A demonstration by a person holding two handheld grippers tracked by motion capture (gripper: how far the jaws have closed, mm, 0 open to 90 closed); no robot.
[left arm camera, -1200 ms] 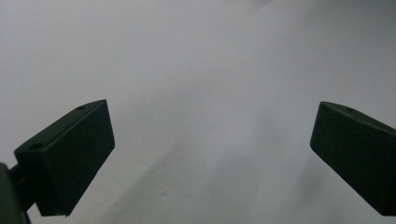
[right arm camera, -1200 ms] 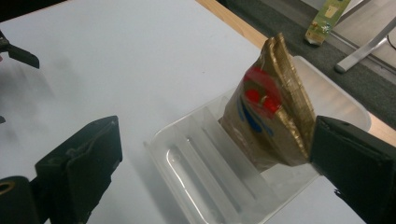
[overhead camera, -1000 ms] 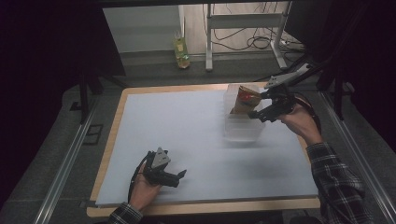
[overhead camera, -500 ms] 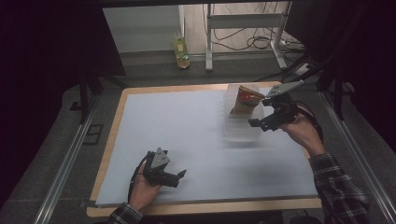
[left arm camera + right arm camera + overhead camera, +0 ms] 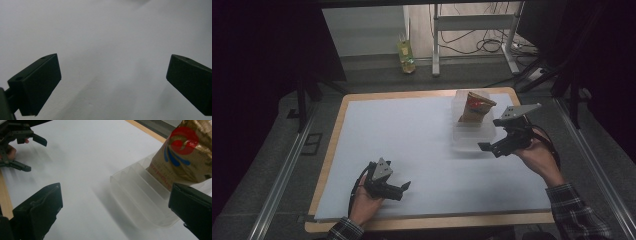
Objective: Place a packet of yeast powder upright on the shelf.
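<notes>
A gold-brown snack bag (image 5: 474, 107) with a red emblem stands upright in the far end of a clear ribbed plastic tray (image 5: 472, 136) at the right of the white mat. My right gripper (image 5: 492, 138) hovers open just right of the tray's near end, apart from the bag. In the right gripper view its jaws (image 5: 115, 220) are spread wide around the tray (image 5: 140, 197), with the bag (image 5: 185, 157) beyond the right jaw. My left gripper (image 5: 403, 189) rests open near the front edge; its jaws (image 5: 112, 85) frame only bare mat.
The white mat (image 5: 412, 140) covers a wooden-edged table (image 5: 328, 150). A yellow-green bottle (image 5: 406, 56) stands on the floor beyond the far edge, next to a metal stand with cables (image 5: 472, 30). The left gripper (image 5: 17, 145) appears far off in the right gripper view.
My right gripper has pulled back from the bag, toward the near side of the tray. The bag stays standing in the tray. The left gripper has not moved.
</notes>
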